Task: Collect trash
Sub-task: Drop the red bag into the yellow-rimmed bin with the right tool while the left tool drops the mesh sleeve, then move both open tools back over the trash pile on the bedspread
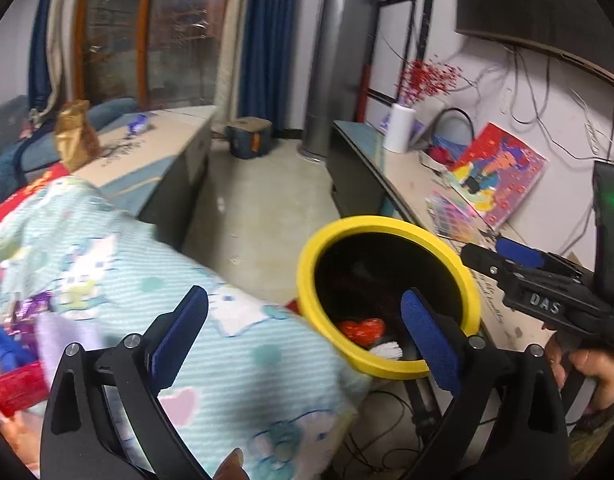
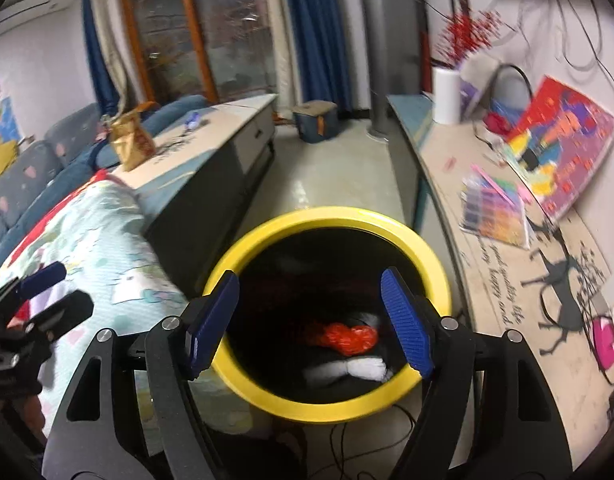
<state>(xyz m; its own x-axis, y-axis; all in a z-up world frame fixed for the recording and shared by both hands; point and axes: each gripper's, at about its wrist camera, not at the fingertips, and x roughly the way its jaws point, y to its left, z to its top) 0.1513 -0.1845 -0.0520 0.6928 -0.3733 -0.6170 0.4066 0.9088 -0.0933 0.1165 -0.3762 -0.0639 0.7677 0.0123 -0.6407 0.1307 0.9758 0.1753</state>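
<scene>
Left tool [image 1: 303, 334]: seen spread wide with nothing between its blue pads; one finger is set over the patterned blanket [image 1: 147, 280], the other over the mouth of the bin.
Right tool [image 2: 311, 316]: seen released, its blue pads apart and empty, held directly above the bin opening; in the left view it [image 1: 503, 258] is seen reaching past the far side of the rim.
Bin [image 2: 331, 216]: a round container with a yellow rim and a dark inside, placed on the floor between the blanket-covered furniture and the long bench [image 2: 507, 280] along the wall.
Trash in bin: a crumpled red piece [image 2: 349, 338] and a white piece [image 2: 359, 370] are seen lying at the bottom, touching each other.
Blanket surface: colourful wrappers [image 1: 23, 320] are visible at the left edge of the left view; their exact kind cannot be told because of blur.
Low bench [image 2: 211, 136]: a gold bag [image 2: 129, 142] and a small blue item [image 2: 193, 120] are carried on it, well apart.
Wall bench: a white roll [image 2: 447, 96], a colourful picture [image 2: 563, 148] leaned against the wall, and a tray of coloured beads [image 2: 495, 212] are carried.
</scene>
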